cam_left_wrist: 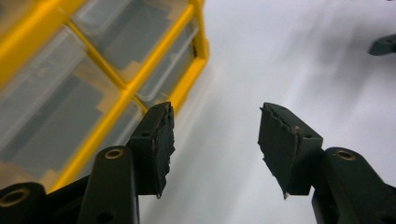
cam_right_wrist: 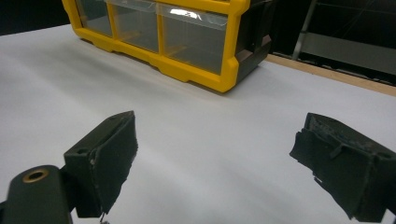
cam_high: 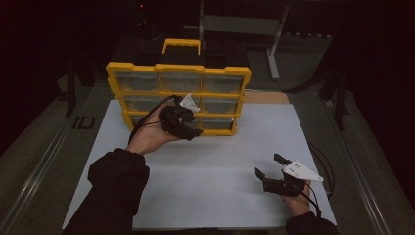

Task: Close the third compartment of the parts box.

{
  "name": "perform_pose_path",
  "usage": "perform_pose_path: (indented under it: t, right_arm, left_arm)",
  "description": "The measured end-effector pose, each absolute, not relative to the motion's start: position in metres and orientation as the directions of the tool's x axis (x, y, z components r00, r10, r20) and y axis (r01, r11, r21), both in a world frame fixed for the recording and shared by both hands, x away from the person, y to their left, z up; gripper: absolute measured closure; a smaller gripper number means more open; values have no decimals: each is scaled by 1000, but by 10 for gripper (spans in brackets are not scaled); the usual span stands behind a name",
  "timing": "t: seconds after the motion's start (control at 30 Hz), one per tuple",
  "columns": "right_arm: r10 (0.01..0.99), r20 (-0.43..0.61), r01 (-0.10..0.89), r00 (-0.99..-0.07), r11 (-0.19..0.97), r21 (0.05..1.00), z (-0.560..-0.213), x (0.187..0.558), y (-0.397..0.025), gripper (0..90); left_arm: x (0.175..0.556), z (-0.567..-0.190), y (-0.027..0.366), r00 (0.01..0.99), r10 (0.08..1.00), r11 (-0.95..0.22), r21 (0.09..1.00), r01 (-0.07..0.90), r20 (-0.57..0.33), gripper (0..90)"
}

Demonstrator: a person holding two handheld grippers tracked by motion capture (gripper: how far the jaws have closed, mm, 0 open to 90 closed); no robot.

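Left gripper (cam_high: 192, 128): I hold it at the organizer's front face, low on the middle column. Jaws apart, nothing between them.
Left gripper aim: in the left gripper view the jaws (cam_left_wrist: 215, 149) point past the lower yellow frame toward bare white sheet; the drawers sit at 10 to 11 o'clock of the jaw gap.
Organizer (cam_high: 178, 68): yellow-framed drawer box with a handle on top, standing upright at the 12 o'clock edge of the white sheet (cam_high: 220, 161). Three columns by three rows of clear drawers face me.
Organizer long axis: runs 9 to 3 o'clock across the table, parallel to my edge.
Drawers (cam_left_wrist: 116, 28): all appear shut, flush with the frame. Contents too dim to tell.
Key relation: the drawer fronts lie just beside my left gripper, at its 12 o'clock in the high view. I cannot tell whether a jaw tip touches the frame.
Nearer hand: the left, by far; it is the one placed to take a drawer.
Next move, as I judge it: swing the left jaws back toward 10 o'clock to square them on a drawer's lip, then close and pull toward 6 o'clock.
Right gripper (cam_high: 269, 169): I hold it low at 5 o'clock on the sheet, well apart from the organizer. Jaws wide apart, empty.
Right gripper aim: the organizer's right corner (cam_right_wrist: 229, 70) lies at 12 o'clock of its jaw gap.
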State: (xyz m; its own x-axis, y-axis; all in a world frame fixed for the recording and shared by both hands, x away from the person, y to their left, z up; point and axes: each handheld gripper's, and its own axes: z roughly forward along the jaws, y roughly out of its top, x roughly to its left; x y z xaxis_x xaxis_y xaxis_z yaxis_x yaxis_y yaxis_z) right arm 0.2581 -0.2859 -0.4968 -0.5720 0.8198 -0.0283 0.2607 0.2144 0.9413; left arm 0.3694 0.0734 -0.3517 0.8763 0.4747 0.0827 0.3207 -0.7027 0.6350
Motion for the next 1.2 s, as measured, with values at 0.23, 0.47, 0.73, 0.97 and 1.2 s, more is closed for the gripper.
perform_pose_path:
  t: [0.23,0.47,0.73,0.97,1.2]
  right_arm:
    - [820,-28,258,-572,213,942,-497,258,-285,114]
    - [820,-30,260,-571,215,941,-497,258,-285,114]
    - [820,-36,262,-572,223,939,-498,259,-285,114]
    - [819,-37,266,-573,229,936,-498,259,-284,114]
    - [819,-35,268,-573,227,936,-499,259,-282,114]
  left_arm:
    - [358,-373,86,863,496,-691,646,325,97,372]
    - [344,-393,103,831,543,-665,666,339,119,267]
    - [329,-411,127,777,621,-595,707,382,102,165]
    - [311,-426,151,735,674,-510,763,397,68,139]
    - [297,-444,168,712,701,-468,777,421,37,97]
